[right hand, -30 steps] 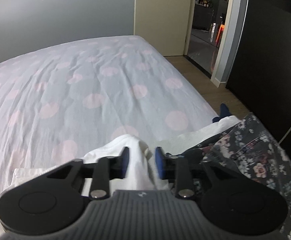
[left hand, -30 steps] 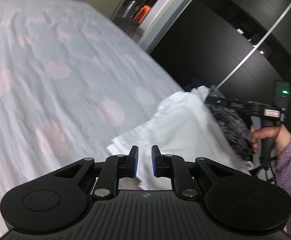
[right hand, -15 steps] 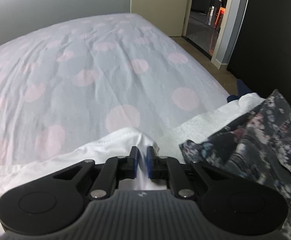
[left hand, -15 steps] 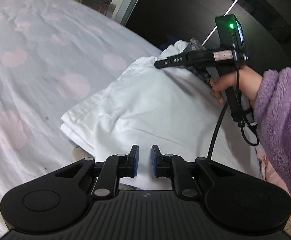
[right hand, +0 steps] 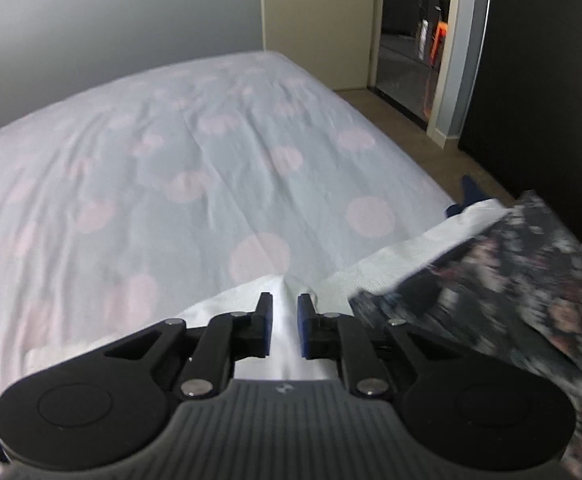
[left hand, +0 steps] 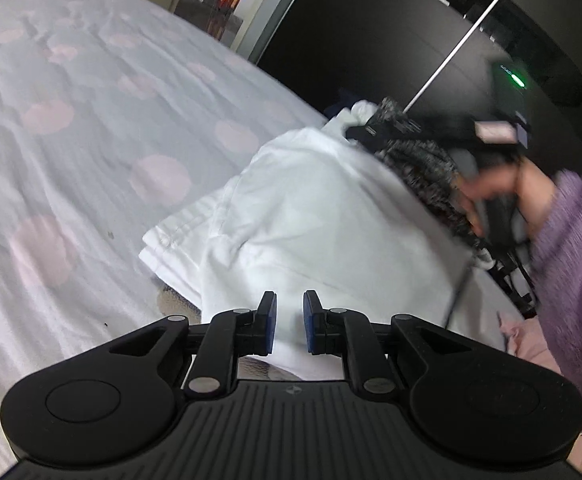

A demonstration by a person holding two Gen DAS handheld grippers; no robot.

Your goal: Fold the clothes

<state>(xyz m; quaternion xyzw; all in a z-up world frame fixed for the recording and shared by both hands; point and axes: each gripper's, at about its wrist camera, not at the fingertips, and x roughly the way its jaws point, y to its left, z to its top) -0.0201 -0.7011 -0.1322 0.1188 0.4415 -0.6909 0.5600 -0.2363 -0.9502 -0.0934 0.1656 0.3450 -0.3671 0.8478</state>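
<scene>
A white garment (left hand: 323,208) lies bunched on the near right part of the bed. My left gripper (left hand: 290,320) is at its near edge, with a strip of the white cloth pinched between the blue pads. In the right wrist view the white garment (right hand: 227,300) rises in a peak into my right gripper (right hand: 284,316). Its jaws are opening a little, and the fold still fills the gap between the pads. The right gripper (left hand: 355,132), blurred, shows at the garment's far end, held by a hand (left hand: 503,188) in a purple sleeve.
A dark floral garment (right hand: 511,280) lies right of the white one, over a white ribbed piece (right hand: 391,256). The bedspread (right hand: 171,160), pale with pink dots, stretches away to the left and far side. A dark wardrobe (left hand: 411,40) and an open doorway (right hand: 411,40) stand beyond the bed's right edge.
The right jaws closed on the white fold from a wide gap, then eased apart slightly. The left gripper shifted along the garment's near edge. The hand with the right gripper is now blurred by motion.
</scene>
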